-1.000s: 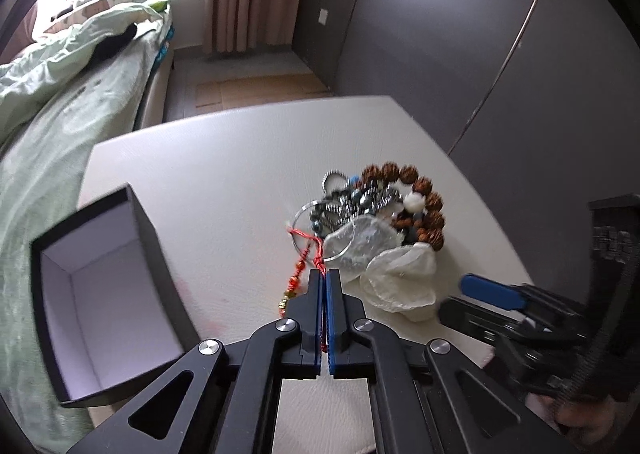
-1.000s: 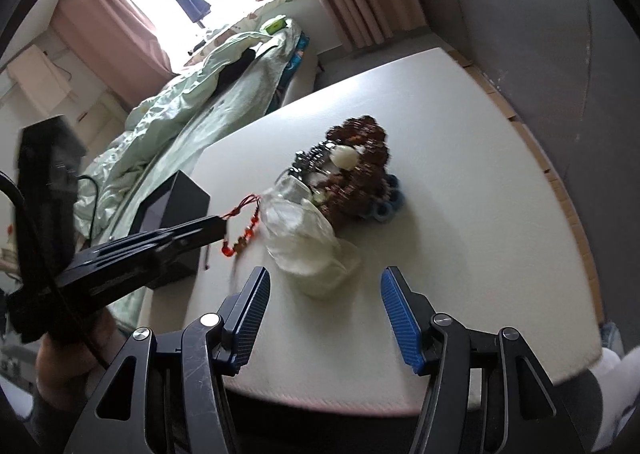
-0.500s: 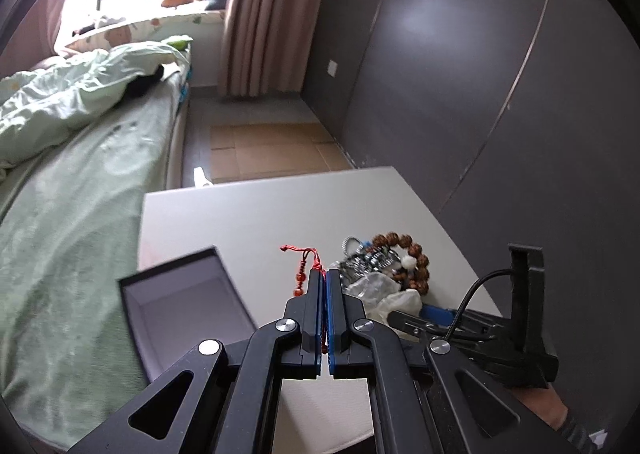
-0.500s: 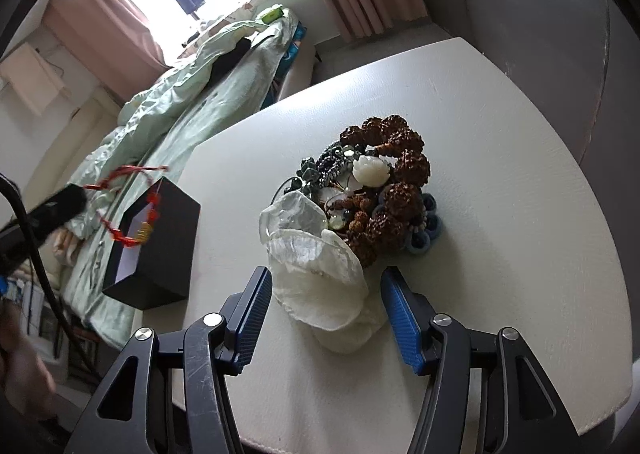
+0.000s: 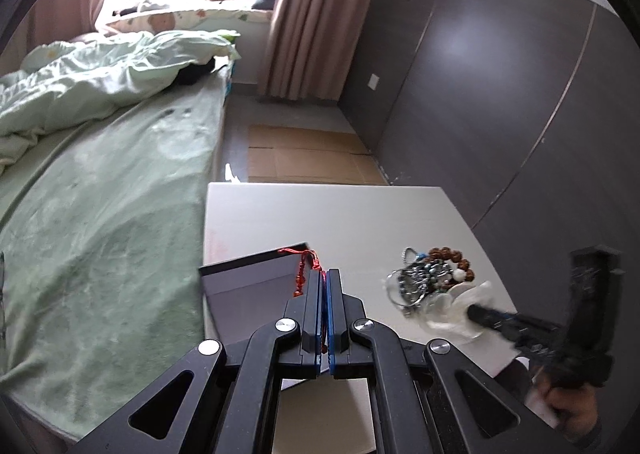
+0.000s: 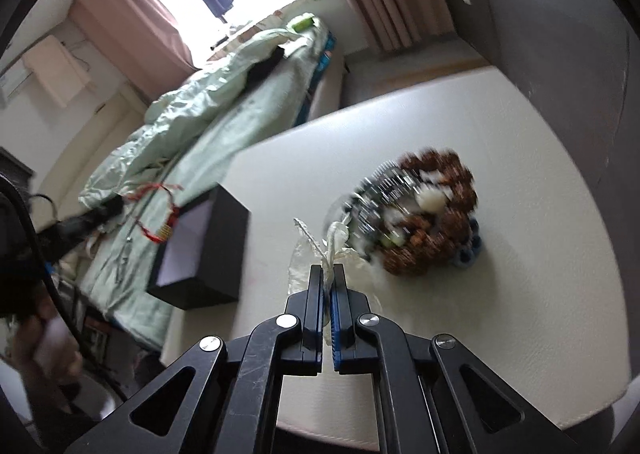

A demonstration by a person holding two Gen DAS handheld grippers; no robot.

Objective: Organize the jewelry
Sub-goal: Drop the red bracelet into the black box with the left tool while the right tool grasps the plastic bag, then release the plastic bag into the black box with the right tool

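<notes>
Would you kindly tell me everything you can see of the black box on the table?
The box is a lidless rectangular one, matte black outside and pale lavender-white inside, and looks like cardboard. It looks empty as far as its inside shows. It rests tilted rather than flat on the white table, at the edge nearest the bed, apart from the jewelry pile. Nothing grips it; the left gripper holds a red cord bracelet above its opening.

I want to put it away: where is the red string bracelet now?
The red bracelet hangs from the shut left tongs, just above the open black box at the table's left edge.
</notes>
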